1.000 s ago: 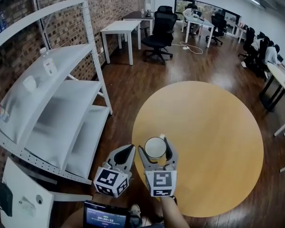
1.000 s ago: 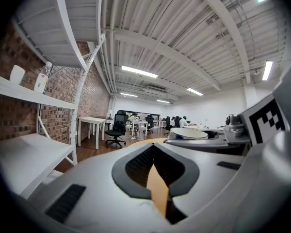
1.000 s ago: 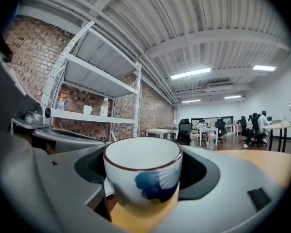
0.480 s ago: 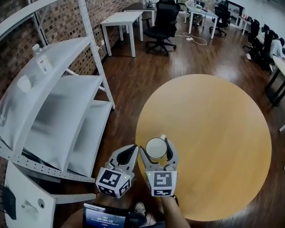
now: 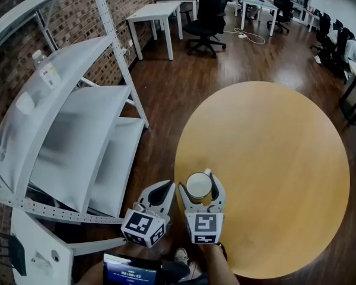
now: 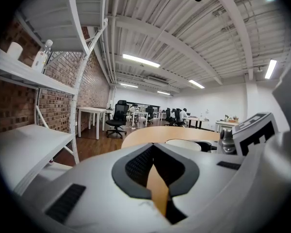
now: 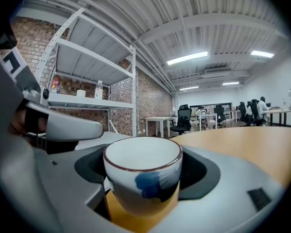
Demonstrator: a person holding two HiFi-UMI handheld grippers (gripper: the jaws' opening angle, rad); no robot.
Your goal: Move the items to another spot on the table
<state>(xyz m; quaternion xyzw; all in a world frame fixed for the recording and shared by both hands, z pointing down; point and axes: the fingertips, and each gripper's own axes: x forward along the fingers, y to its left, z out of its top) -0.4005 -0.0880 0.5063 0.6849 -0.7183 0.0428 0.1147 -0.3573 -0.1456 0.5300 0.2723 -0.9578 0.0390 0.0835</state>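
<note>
A white cup (image 5: 198, 185) with a brown rim and a blue mark stands between the jaws of my right gripper (image 5: 199, 187), which is shut on it near the left edge of the round wooden table (image 5: 273, 159). In the right gripper view the cup (image 7: 142, 174) fills the gap between the jaws, with tabletop showing beneath it. Whether it rests on the wood or hangs just above it I cannot tell. My left gripper (image 5: 164, 187) sits close to the left of the right one, at the table's rim. It is shut and holds nothing. From the left gripper view the cup's rim (image 6: 184, 143) shows to the right.
A white metal shelving rack (image 5: 71, 117) stands to the left on the dark wood floor, with a plastic bottle (image 5: 46, 71) and a small white object (image 5: 25, 103) on its top shelf. White desks (image 5: 154, 13) and black office chairs (image 5: 210, 8) fill the far room. A small screen (image 5: 127, 272) sits at the bottom edge.
The head view has tilted, so the table and shelves sit lower and nearer. The right gripper still holds the cup at the same spot, and the left gripper stays shut beside it.
</note>
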